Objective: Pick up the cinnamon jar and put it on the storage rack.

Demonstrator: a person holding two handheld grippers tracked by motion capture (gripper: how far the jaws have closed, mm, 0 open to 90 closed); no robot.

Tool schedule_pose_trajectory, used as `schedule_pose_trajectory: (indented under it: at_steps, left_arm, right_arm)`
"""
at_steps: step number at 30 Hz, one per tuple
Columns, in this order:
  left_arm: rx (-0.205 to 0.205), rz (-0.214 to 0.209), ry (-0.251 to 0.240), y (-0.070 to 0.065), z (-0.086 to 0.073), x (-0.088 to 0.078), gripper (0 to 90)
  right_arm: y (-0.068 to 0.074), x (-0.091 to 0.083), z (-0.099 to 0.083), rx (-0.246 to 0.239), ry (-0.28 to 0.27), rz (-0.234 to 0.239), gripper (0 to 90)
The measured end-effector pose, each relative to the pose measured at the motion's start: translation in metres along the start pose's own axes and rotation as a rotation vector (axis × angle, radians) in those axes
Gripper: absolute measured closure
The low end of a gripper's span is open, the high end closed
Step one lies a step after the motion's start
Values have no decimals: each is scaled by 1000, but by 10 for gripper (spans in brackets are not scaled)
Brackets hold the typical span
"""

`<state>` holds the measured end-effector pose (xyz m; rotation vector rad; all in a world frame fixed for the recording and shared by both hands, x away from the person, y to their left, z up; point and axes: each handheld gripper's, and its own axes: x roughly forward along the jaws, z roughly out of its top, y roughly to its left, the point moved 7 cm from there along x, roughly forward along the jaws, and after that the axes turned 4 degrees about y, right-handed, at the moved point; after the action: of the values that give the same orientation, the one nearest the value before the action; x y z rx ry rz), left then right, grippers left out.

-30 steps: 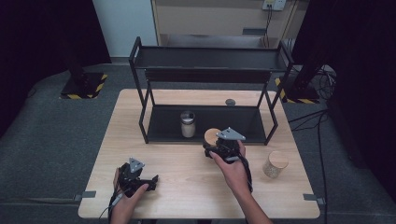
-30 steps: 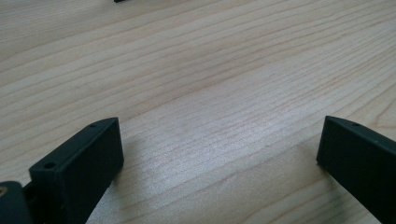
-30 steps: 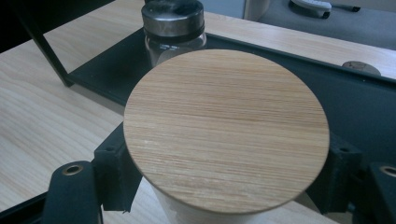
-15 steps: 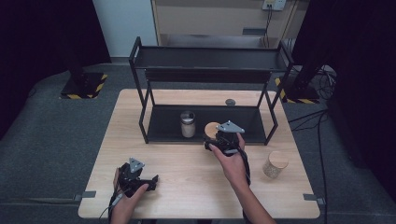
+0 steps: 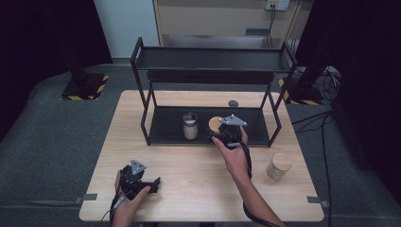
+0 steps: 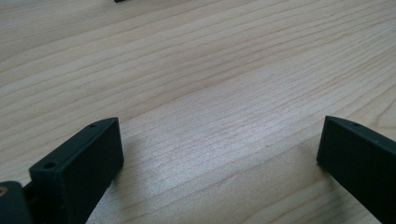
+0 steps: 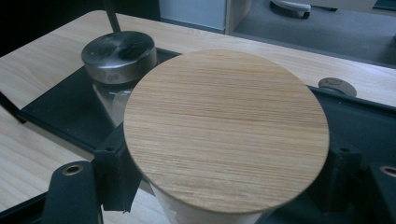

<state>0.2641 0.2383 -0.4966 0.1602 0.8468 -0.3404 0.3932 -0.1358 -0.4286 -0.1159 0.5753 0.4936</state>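
- The right hand-held gripper (image 5: 222, 128) is seen clamped on a jar with a round wooden lid (image 7: 224, 128); one black jaw is pressed against each side of the jar just under the lid.
- In the high view, the held jar (image 5: 215, 124) is found over the front edge of the lower shelf (image 5: 163, 127) of a black metal rack (image 5: 213, 59), right of the shelf's middle.
- Whether the jar is resting on the shelf or is held just above it cannot be told.
- A glass jar with a metal lid (image 5: 190, 126) is stood upright on the same lower shelf, just beside the held jar on its left; the two are seen close together but apart.
- The rack is placed along the far edge of the worktop (image 5: 189, 175), and its top shelf is seen bare.
- A small dark disc (image 5: 233, 103) is laid on the worktop behind the rack, near the far edge.
- A second jar with a wooden lid (image 5: 278, 166) is stood near the right edge of the worktop, well apart from the rack.
- The left hand-held gripper (image 5: 150, 182) is rested near the front left corner of the worktop, with its jaws held wide apart and only bare wood between them.
- A cable (image 5: 248, 165) is trailed from the right hand-held gripper along the forearm toward the front edge.
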Motion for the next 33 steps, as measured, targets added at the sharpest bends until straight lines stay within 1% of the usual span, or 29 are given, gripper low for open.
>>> schedule_pose_trajectory:
  at_steps: [9,16,20,26,30,33]
  left_arm:
    - [0,0,0,0,0,0,0]
    - [-1,1,0,0,0,0,0]
    - [-1,1,0,0,0,0,0]
    - [-1,1,0,0,0,0,0]
    - [-2,2,0,0,0,0,0]
    - [-2,2,0,0,0,0,0]
  right_arm:
    - [-4,11,7,14,-8,-16,253]
    - [-9,19,11,48,-4,-29,253]
    - [-11,25,14,53,-1,-41,253]
    - [-13,34,18,45,4,-58,252]
    - [-15,38,21,57,5,-66,253]
    - [-16,41,22,58,5,-69,253]
